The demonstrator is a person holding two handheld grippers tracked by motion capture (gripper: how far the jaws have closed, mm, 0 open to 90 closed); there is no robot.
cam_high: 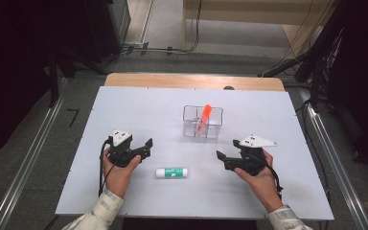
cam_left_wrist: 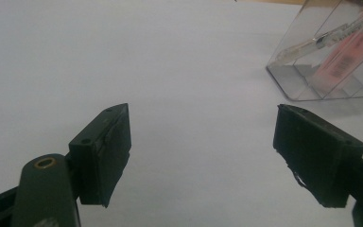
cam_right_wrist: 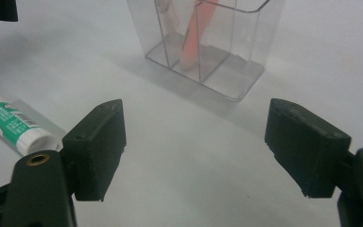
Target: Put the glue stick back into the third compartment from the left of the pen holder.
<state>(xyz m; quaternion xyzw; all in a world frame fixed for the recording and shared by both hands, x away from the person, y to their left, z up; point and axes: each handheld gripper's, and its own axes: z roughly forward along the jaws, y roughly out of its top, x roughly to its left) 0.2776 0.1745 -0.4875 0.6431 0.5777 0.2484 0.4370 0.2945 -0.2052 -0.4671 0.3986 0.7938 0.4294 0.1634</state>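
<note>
Desk [cam_high: 139, 103]: we see a white top on a wooden frame; everything we describe lies on it or is held just above it.

Clear holder [cam_high: 202, 121]: we see a see-through box with inner dividers, standing upright near the middle of the desk, farther from us than both hands. An orange marker [cam_high: 203, 118] leans tilted inside it; in the left hand-held gripper view we also make out a thin clear pen-like item beside the marker, too blurred for us to name.

Left hand-held gripper [cam_high: 145, 147]: we hold it in the left hand, low over the desk, left of the glue stick. Its jaws stand wide apart with nothing between them but bare desk.

Right hand-held gripper [cam_high: 224, 158]: we hold it in the right hand, to the right of the glue stick and nearer us than the holder. Its jaws are also spread wide and hold nothing.

Glue stick [cam_high: 171, 173]: we see a white tube with a green label, lying on its side between the two hand-held grippers, apart from both and well apart from the holder.
</note>
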